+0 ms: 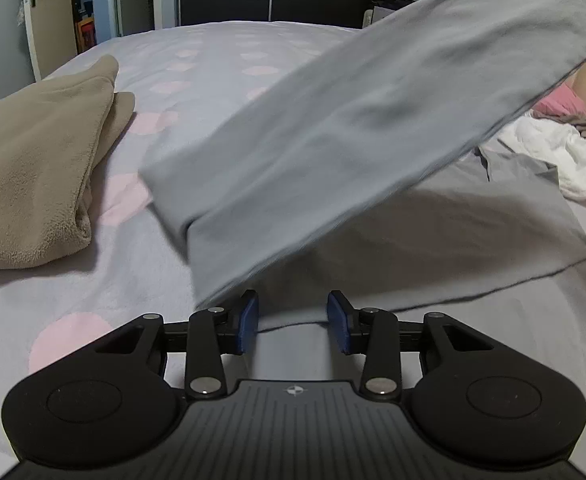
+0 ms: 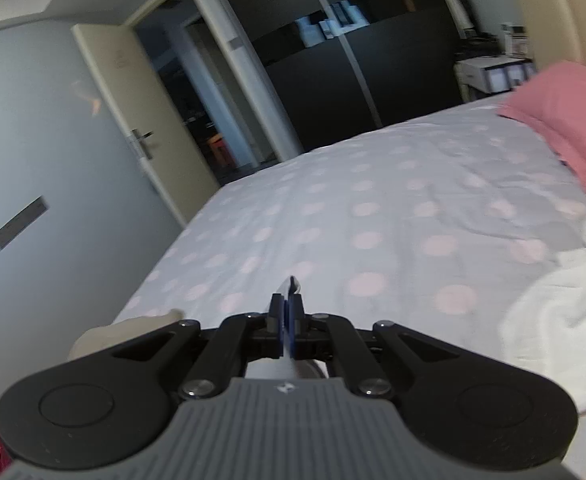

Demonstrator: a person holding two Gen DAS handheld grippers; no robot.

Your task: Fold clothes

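Observation:
A grey garment (image 1: 353,140) is partly lifted: one long part rises from the bed toward the upper right of the left wrist view, and the rest lies flat on the bed (image 1: 473,232). My left gripper (image 1: 293,322) is open, its blue pads (image 1: 249,322) just above the garment's near edge, holding nothing. My right gripper (image 2: 287,312) is shut on a thin edge of the grey garment (image 2: 293,286), held well above the bed; more grey cloth hangs below the jaws.
A folded beige fleece (image 1: 41,172) lies on the left of the dotted bedspread (image 1: 197,64). A heap of white clothes (image 1: 553,152) lies at the right, also in the right wrist view (image 2: 553,320). A pink pillow (image 2: 565,120) lies beyond. Door and dark wardrobe stand behind.

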